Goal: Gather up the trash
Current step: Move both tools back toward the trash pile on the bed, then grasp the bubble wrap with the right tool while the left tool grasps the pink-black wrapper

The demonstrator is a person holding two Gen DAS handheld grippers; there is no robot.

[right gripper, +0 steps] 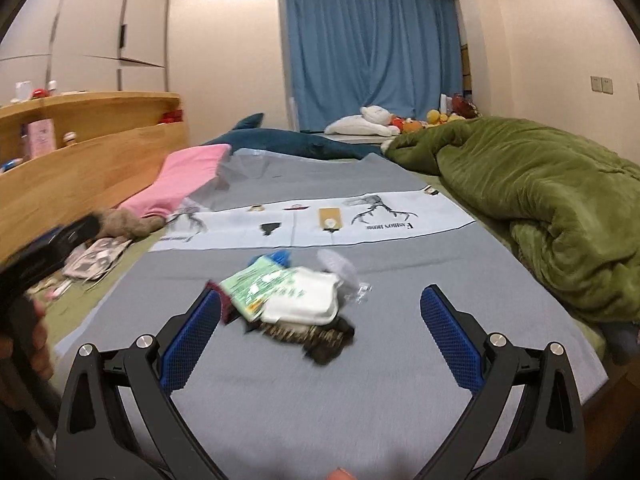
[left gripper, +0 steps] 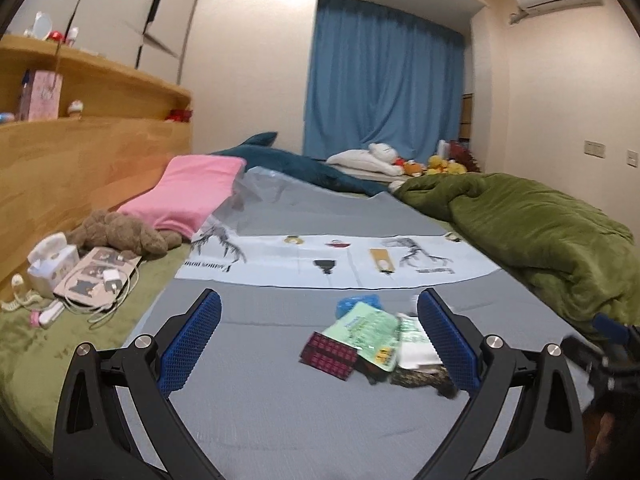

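You had both tools spread wide, nothing held: left gripper (left gripper: 318, 340) and right gripper (right gripper: 320, 334) hovered over the trash pile (right gripper: 288, 300) on the grey sheet (right gripper: 360, 380) mid-bed. The pile sat btwn the right's fingers, but off toward the left's right-hand finger. My call: you were lining up the first grab, so best go for one top piece, the green packet (left gripper: 368, 326) or white carton (right gripper: 308, 300), w/ a low, flat approach, pinching an edge so you didn't snag the sheet. The clear plastic scrap (right gripper: 344, 272) looked flimsy; grab it separately. Hard to read: the dark item under the pile was smeared by blur, no bin or bag in view, and your other tool showed only as a dark blur at each frame edge.
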